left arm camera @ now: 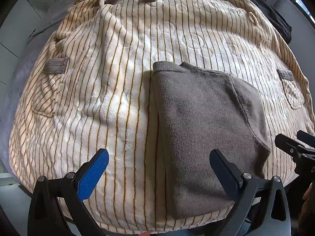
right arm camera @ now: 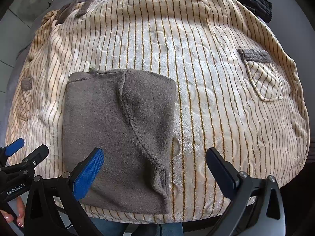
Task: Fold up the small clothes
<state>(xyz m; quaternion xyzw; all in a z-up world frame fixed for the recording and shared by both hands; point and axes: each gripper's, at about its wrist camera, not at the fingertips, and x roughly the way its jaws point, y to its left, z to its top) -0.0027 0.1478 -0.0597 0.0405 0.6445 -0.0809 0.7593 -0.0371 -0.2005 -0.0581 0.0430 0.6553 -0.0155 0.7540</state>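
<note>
1. The big cream fleece garment with thin brown pinstripes (left arm camera: 122,78) lies spread flat, filling almost the whole of the round grey table (left arm camera: 13,31) and hanging to its near edge.
2. On top of it sits the folded grey-brown fleece piece (left arm camera: 202,129), a squarish block with a curved seam running down it, lying at the near side of the striped garment, a little right of centre in the left wrist view.
3. Left gripper (left arm camera: 159,169): fingers spread wide, nothing between them. The blue textured pad (left arm camera: 93,175) hangs over bare striped fleece, the black finger over the grey piece; whether either touches the cloth I cannot tell.
4. Right gripper (right arm camera: 154,169): also wide apart and empty. Its blue pad (right arm camera: 88,174) is over the grey piece's near left part, its black finger out over stripes to the right, so the grey piece's right edge runs between them.
5. The two tools sit side by side, each showing at the edge of the other's view.
6. A grey-trimmed patch pocket (right arm camera: 263,76) shows on the striped garment's right, well apart from both grippers; a dark cloth (right arm camera: 254,2) lies beyond the far right edge.
</note>
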